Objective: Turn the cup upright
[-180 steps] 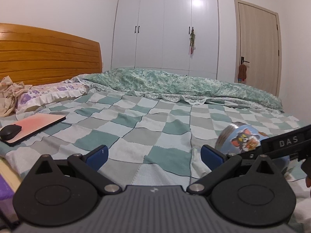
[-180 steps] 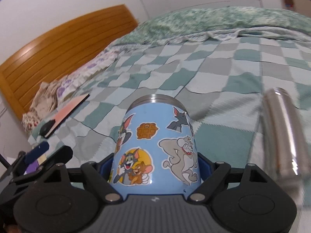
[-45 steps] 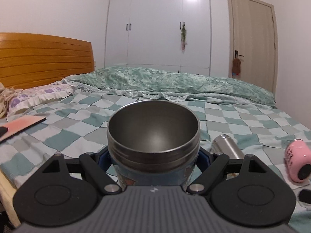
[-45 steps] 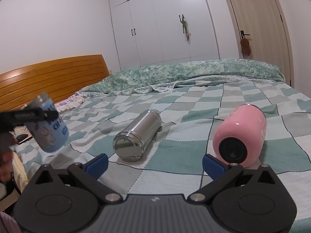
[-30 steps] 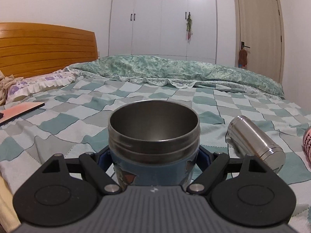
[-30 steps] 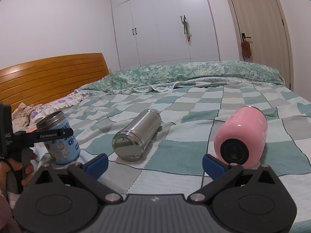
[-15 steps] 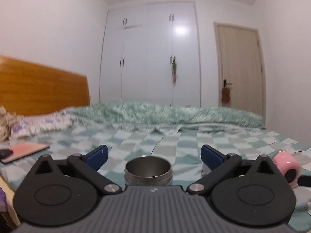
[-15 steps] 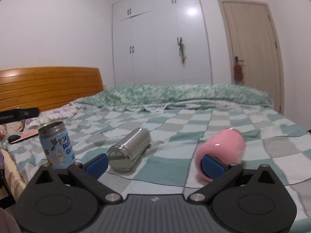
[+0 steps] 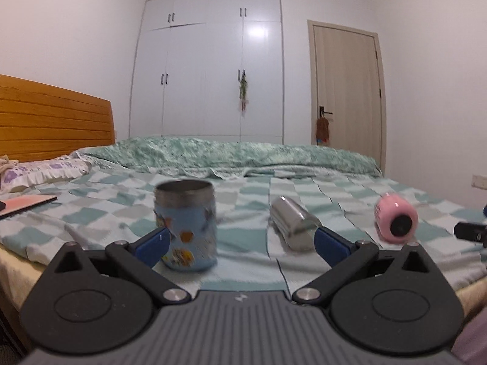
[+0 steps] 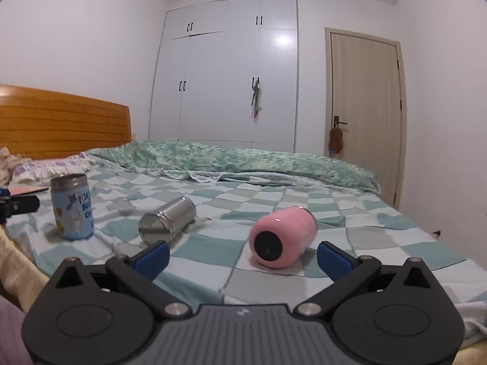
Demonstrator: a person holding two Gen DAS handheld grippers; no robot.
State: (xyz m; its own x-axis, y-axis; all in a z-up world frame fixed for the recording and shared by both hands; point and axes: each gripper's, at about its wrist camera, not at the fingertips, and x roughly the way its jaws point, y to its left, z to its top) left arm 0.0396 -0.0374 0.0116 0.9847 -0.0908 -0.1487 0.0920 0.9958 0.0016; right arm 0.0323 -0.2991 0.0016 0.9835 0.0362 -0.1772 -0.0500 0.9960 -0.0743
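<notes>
Blue steel cup w/ cartoon stickers [image 9: 185, 226] stands upright, open steel mouth up, on the checked teal-and-white bedspread [image 9: 243, 243] near the bed's front edge; left-wrist view is motion-blurred, so the stickers read only as smears, & the cup's lower left is covered by a blue finger pad [image 9: 152, 243]. From the right wrist the cup [image 10: 72, 211] is sharper: partial letters "JA", "SU", "C" on its side, rest wraps out of sight. Left gripper [image 9: 240, 243] fingers spread wide, nothing between them, cup just beyond the left one. Right gripper [image 10: 242, 257] also spread wide, empty. Plain steel cylindrical flask [image 10: 167, 220] lies on its side beside the cup; pink round-bodied bottle [image 10: 281, 237] lies on its side further right, black end facing cam. No legible label on either. Orange flat pad [image 9: 24, 203] at far left is cut by frame edge.
</notes>
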